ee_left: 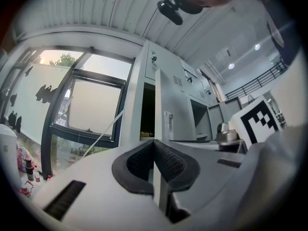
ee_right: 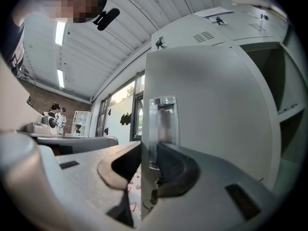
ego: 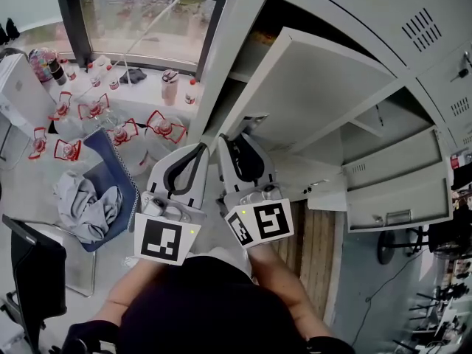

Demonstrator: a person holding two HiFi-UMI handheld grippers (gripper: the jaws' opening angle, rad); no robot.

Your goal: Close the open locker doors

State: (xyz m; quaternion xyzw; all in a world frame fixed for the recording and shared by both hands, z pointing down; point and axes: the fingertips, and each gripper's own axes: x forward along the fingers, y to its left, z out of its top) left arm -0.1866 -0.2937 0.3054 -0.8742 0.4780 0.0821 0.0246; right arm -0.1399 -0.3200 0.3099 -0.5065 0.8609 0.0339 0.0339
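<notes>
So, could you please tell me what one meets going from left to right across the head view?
Grey cloth → left gripper → right gripper → large door, open → small door, open.

Door edge hid part of right gripper's far pad; beyond door, locker shelf was cut by frame edge.

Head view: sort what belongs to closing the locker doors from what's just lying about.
Job:
large open door
small open door
right gripper, jaws around the large one's edge

Lying about:
red-handled jugs
grey cloth
blue chair
bottle on the sill
</notes>
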